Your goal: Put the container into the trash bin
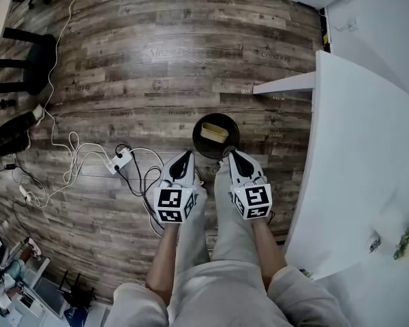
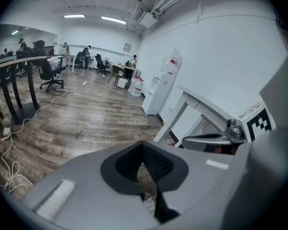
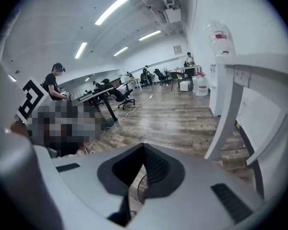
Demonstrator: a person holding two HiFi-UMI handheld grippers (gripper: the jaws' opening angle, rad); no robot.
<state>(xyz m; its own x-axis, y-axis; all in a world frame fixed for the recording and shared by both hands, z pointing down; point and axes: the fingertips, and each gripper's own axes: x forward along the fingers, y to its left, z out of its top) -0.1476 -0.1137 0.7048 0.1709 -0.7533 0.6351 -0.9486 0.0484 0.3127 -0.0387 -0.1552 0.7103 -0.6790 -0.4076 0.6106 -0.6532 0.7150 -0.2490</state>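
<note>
Looking down, we see our own pale trouser legs (image 1: 221, 278) nearest, and just beyond them the two grippers held side by side, not touching each other. The left gripper (image 1: 184, 154) has its jaws together with nothing between them. The right gripper (image 1: 229, 152) likewise has its jaws closed and empty. Both point down and forward at the trash bin (image 1: 195, 136), a round black one standing on the wooden floor (image 1: 157, 67) just past their tips. The container (image 1: 215, 132), pale and yellowish, lies inside the bin, touched by neither gripper. Left of the bin, a white power strip (image 1: 120, 161) and loose cables (image 1: 73, 157) lie on the floor. On our right runs the white counter (image 1: 354, 148), its edge near the bin. Farther off, the left gripper view shows a water dispenser (image 2: 164, 83) against the white wall.
</note>
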